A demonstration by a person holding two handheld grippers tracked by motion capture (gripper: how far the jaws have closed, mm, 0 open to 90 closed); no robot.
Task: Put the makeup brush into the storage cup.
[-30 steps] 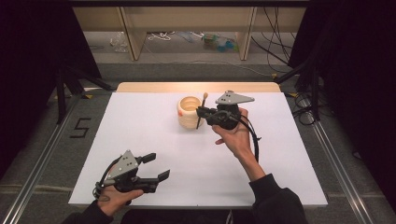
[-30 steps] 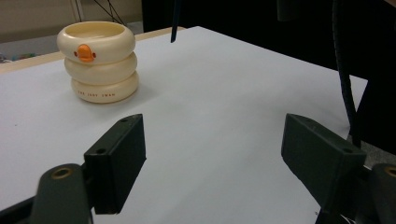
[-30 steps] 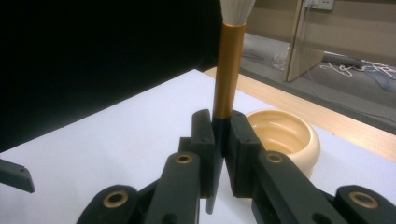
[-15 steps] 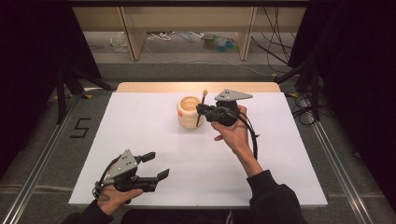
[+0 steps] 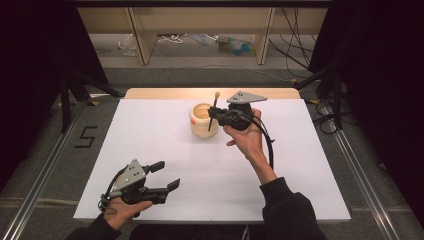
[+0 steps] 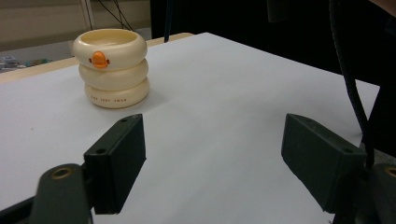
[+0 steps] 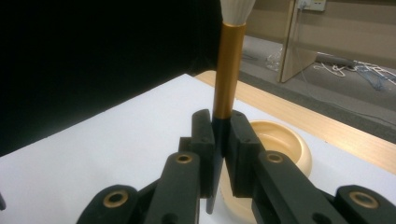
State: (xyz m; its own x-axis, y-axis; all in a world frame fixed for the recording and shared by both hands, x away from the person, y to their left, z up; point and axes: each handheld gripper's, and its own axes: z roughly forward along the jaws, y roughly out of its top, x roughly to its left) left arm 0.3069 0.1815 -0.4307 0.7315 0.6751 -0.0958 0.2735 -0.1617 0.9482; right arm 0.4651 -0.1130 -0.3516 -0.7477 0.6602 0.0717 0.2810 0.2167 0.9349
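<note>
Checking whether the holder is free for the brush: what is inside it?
The holder's visible inner wall looks bare. Its bottom is hidden by the rim and the right claw, shut on the brush.

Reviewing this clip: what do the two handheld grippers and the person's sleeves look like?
Both the left gripper and the right gripper are black two-jaw tools, each topped by a grey three-cornered plate. The jaws are flat rectangular blocks on linkages with brass-coloured pivot pins. A black cable loops from the right one. The sleeves are dark.
</note>
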